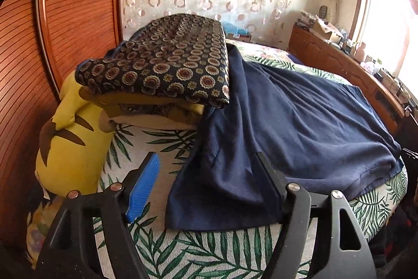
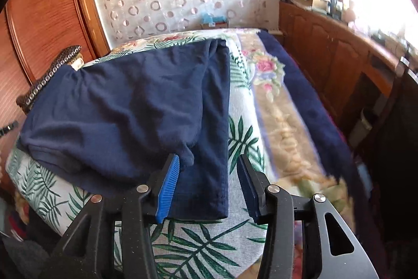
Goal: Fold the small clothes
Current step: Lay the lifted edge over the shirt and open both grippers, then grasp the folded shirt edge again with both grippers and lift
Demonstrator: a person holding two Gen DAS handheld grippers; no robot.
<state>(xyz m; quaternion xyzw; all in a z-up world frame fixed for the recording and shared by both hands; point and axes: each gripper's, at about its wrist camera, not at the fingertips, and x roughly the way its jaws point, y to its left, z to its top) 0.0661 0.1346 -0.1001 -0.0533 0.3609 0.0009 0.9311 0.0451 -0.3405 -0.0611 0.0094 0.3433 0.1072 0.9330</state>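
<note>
Far to my left stands the ribbed wooden wardrobe door. In front of it a yellow plush toy with brown stripes leans at the edge of the bed, and a folded dark cloth with a round flower print lies on top of tan and yellow folded pieces just beside it.

My left gripper hovers over the palm-leaf bedcover with its jaws well apart. The blue ribbed pad on the left finger is over bare cover; the right finger sits on the navy cloth. Nothing is pinched. Between these fingers lies one narrow end of the navy garment, flat on the cover, its hem nearest me. The rest of it spreads rightward across the bed, one edge running up against the printed cloth.

From my right wrist camera the same navy garment lies creased on the bed, with a folded strip along its right side reaching toward me. My right gripper is open, less wide than the left, and that strip's end lies between the fingers. I cannot tell if the left pad brushes the fabric. To the right comes a floral blanket with a navy border, then the wooden cabinet under the bright window.
</note>
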